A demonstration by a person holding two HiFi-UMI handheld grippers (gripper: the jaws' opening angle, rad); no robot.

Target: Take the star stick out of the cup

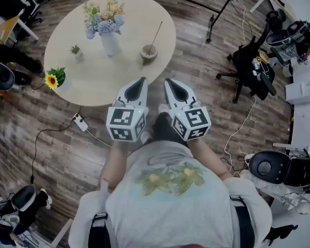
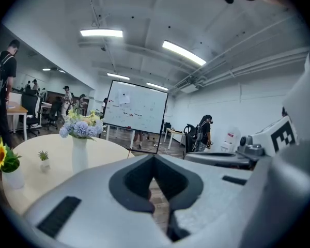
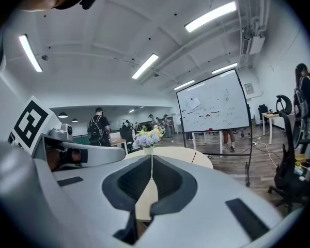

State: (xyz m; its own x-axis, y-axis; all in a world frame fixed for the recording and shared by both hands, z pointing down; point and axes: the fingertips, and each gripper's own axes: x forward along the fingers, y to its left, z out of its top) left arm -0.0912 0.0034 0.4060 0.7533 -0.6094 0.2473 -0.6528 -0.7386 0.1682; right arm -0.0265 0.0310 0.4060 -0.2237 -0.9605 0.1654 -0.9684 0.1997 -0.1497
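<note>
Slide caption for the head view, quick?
Shut and empty, the left gripper and right gripper hover at the round table's near edge; stick in the cup.

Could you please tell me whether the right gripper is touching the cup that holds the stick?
Apart. The head view shows a stretch of bare table between the right gripper, jaws together and empty, and the cup.
</note>
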